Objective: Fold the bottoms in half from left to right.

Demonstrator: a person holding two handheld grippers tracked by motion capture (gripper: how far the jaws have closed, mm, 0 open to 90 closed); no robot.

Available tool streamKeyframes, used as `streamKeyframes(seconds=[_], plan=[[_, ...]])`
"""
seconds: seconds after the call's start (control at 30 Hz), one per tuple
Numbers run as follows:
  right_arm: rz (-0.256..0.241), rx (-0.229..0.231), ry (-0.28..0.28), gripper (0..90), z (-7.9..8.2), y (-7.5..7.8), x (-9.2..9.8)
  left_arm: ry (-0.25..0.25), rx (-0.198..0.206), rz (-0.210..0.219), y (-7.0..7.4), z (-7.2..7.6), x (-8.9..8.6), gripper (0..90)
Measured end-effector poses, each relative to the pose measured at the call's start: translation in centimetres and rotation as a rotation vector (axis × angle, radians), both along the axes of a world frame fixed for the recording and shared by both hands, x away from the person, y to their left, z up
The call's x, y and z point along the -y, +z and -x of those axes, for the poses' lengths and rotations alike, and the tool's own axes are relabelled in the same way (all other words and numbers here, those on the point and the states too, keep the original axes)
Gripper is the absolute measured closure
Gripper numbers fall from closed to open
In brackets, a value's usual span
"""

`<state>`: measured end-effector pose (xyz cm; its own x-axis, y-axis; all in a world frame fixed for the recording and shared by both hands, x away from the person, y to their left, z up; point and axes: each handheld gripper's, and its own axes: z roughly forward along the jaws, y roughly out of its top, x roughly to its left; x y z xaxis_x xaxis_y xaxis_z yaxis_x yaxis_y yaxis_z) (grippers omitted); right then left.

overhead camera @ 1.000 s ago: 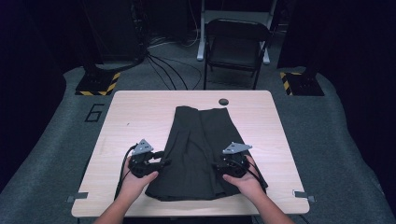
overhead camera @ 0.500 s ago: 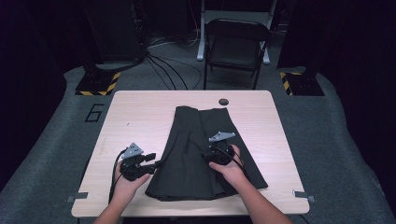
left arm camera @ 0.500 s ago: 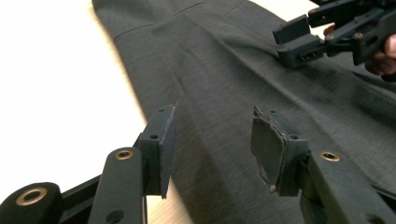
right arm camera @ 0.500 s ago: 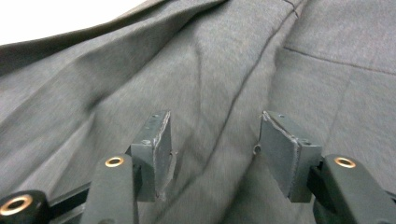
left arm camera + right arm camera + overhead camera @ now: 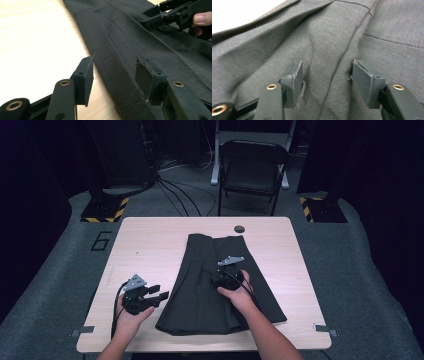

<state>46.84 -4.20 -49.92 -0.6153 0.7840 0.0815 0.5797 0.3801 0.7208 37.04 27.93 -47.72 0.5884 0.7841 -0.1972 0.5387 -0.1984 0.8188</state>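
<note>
While the dark skirt (image 5: 215,285) lies flat at the table's (image 5: 150,240) centre, its long axis runs from upper middle to lower frame — waistband upward. The right gripper (image 5: 223,279) rests mid-cloth, jaws spread; the left gripper (image 5: 159,297) — also spread — straddles its left edge.

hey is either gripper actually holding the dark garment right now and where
Nothing is held. The left gripper is open over the garment's edge; the right gripper is open over its middle.

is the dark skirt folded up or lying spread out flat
Spread flat. The dark skirt lies at full length on the table, waist end far, hem near, with only slight wrinkles between the right gripper fingers.
</note>
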Motion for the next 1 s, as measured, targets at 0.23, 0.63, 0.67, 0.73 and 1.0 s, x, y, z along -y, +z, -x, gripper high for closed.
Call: streamKeyframes(seconds=[0.23,0.63,0.67,0.73,1.0], plan=[[0.009,-0.016,-0.007,47.3,-0.4,-0.7,-0.1,0.001,-0.003,-0.016,-0.2,-0.1,-0.1,48.4],[0.016,-0.02,0.009,74.9,0.0,-0.4,-0.5,0.007,-0.005,-0.012,-0.5,-0.1,0.1,48.5],[0.008,-0.006,0.008,76.4,0.1,-0.1,-0.7,0.009,-0.005,-0.012,-0.5,-0.1,0.1,48.5],[0.017,0.024,0.018,79.3,0.3,0.8,-0.8,0.006,-0.008,-0.013,-0.5,-0.1,0.0,48.5],[0.003,0.086,0.054,80.9,0.7,4.6,-1.2,0.009,-0.009,-0.014,-0.4,-0.1,0.0,48.6]])
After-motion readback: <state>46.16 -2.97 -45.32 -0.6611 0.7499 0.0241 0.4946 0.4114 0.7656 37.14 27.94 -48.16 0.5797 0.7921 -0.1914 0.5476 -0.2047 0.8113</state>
